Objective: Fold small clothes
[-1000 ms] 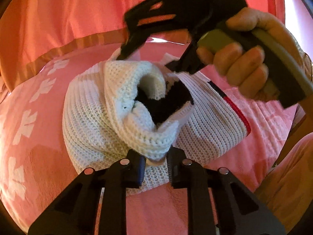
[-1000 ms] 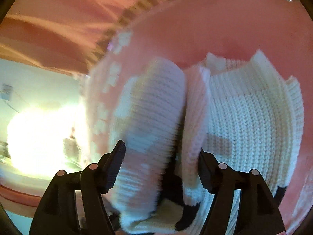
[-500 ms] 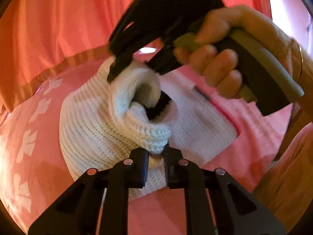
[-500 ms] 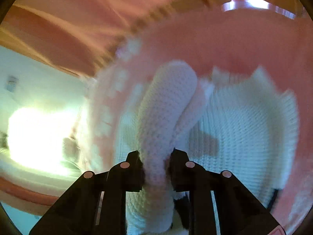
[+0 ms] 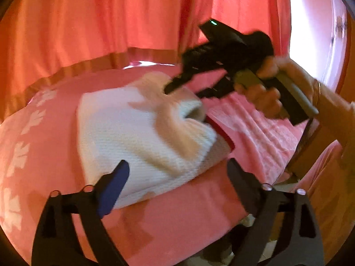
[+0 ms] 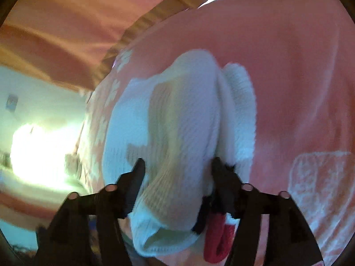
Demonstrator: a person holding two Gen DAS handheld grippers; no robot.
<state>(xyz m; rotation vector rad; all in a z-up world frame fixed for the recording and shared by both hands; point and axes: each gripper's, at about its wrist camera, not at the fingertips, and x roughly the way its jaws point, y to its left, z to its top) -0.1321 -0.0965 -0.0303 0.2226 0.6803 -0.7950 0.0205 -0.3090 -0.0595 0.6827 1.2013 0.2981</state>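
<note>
A small white knitted sweater [image 5: 137,133] with a red and black hem lies folded on the pink bedspread [image 5: 177,217]. My left gripper [image 5: 177,173] is open and empty, its fingers apart just above the sweater's near edge. My right gripper [image 5: 184,88] shows in the left wrist view over the sweater's far side, held by a hand. In the right wrist view my right gripper [image 6: 177,168] is open, its fingers standing either side of a raised fold of the sweater [image 6: 182,128]. The red hem [image 6: 216,243] hangs below.
Orange curtains [image 5: 111,22] with a tan band hang behind the bed. The bedspread has white leaf patterns [image 5: 24,155] on the left. A bright window [image 6: 37,150] shows at the left of the right wrist view. The person's arm [image 5: 328,115] is at the right.
Both grippers were shut on folds of the sweater half a second ago and have opened and let go. The sweater has dropped flatter onto the bed. The left gripper has pulled back.
</note>
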